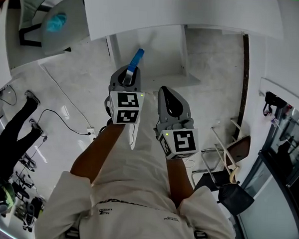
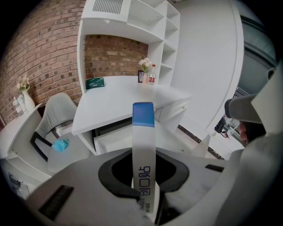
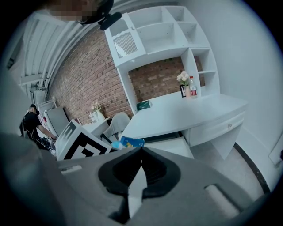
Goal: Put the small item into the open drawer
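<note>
The small item point(image 1: 136, 60) is a flat white box with a blue end. My left gripper point(image 1: 128, 73) is shut on it, and the blue end sticks out past the jaws. In the left gripper view the box point(image 2: 143, 145) stands upright between the jaws, in front of the white desk point(image 2: 119, 103) and its open drawer point(image 2: 112, 140). My right gripper point(image 1: 167, 90) hangs beside the left one, shut, with nothing in it. In the right gripper view the closed tips point(image 3: 140, 150) point at the open drawer point(image 3: 170, 146), and the box point(image 3: 131, 142) shows just left of them.
A grey chair point(image 2: 57, 117) with a blue object point(image 2: 59, 144) on its seat stands left of the desk. On the desktop are a green box point(image 2: 95, 82), flowers and a bottle point(image 2: 147, 73). A person in black point(image 1: 14, 129) is at the far left. A folding chair point(image 1: 232, 156) is on the right.
</note>
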The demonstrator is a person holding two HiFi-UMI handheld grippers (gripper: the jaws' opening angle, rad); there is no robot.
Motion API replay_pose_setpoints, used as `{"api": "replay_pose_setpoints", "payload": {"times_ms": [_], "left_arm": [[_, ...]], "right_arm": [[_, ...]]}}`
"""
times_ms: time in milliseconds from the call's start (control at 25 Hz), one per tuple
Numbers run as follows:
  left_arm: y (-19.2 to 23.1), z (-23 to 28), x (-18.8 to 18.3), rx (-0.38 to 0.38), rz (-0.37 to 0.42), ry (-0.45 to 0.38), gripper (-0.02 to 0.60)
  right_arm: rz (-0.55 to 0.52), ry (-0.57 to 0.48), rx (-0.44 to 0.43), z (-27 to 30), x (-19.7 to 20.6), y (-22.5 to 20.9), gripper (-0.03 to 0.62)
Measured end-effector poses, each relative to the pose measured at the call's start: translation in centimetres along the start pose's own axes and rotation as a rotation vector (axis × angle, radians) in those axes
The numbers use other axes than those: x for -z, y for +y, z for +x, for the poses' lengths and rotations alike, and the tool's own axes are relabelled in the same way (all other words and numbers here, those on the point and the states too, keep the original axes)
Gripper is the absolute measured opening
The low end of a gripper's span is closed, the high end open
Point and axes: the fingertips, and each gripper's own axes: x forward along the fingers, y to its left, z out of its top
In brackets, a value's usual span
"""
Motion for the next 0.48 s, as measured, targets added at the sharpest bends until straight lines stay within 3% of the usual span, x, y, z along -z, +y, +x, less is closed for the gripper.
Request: {"api": "replay_pose_setpoints", "payload": {"times_ms": [480], "left_arm": [[1.0,4.9,2.9,0.005,-0.028,0.106,0.067]], "right_arm": [[0.013,0.030,0.013,1.7,1.6,-1.5,-0.002]]}}
